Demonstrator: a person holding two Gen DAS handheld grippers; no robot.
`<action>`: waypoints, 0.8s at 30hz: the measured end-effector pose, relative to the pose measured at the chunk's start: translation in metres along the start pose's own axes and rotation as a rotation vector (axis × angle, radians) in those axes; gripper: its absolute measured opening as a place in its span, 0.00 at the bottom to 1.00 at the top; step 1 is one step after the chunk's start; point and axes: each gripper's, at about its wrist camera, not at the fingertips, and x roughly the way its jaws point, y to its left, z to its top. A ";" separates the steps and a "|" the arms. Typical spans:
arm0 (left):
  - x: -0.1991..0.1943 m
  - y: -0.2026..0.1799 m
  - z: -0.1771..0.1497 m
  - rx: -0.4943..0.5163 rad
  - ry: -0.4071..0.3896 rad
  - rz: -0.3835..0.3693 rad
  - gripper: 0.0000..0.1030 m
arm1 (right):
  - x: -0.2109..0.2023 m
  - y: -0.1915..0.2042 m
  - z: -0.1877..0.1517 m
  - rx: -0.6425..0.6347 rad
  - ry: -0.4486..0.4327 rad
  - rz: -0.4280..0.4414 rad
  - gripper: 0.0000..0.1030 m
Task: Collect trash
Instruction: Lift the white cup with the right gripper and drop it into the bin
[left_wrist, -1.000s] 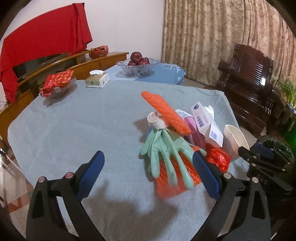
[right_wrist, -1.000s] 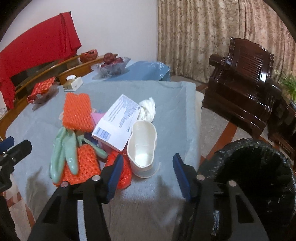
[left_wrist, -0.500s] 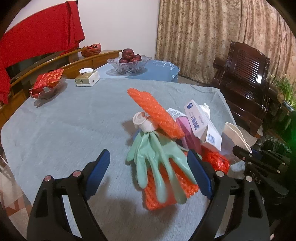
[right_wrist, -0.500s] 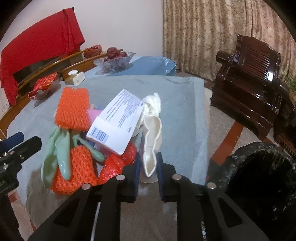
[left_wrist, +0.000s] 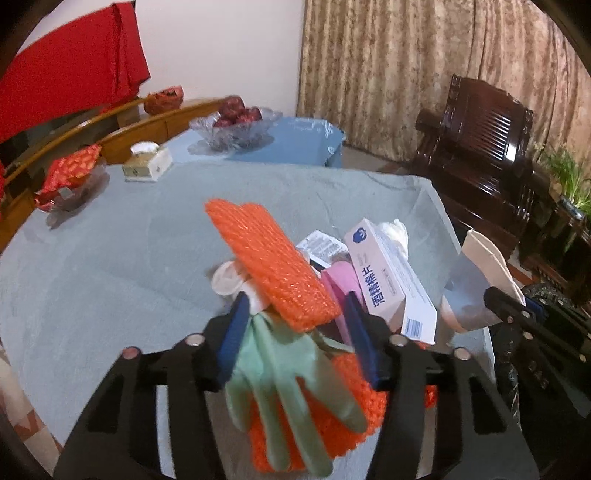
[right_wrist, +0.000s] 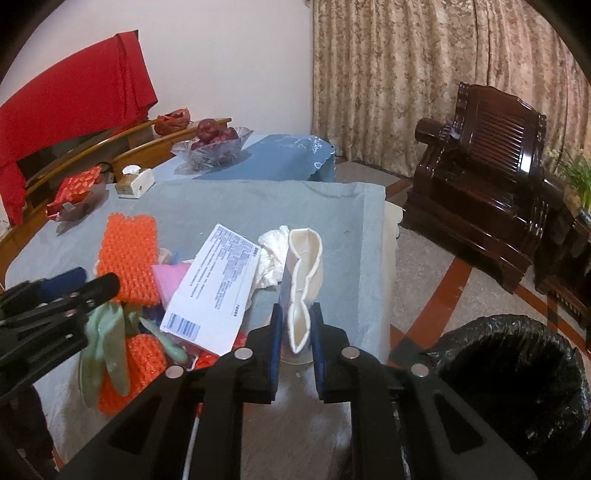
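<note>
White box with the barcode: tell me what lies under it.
The white box leans over a pink packet and a red bag. A crumpled white tissue sits behind. The rest beneath is covered.

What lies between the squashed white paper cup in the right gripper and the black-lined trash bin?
Nothing lies between the paper cup and the bin; the right wrist view shows only bare tablecloth edge and floor there.
</note>
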 end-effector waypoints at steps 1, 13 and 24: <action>0.004 0.001 0.000 -0.002 0.011 0.001 0.38 | 0.001 -0.001 0.000 0.003 0.002 0.000 0.14; -0.019 -0.003 -0.001 -0.001 -0.053 -0.030 0.09 | -0.011 0.002 -0.003 -0.001 -0.024 0.013 0.14; -0.092 -0.026 -0.008 0.050 -0.107 -0.123 0.09 | -0.076 -0.016 0.002 0.020 -0.102 0.011 0.14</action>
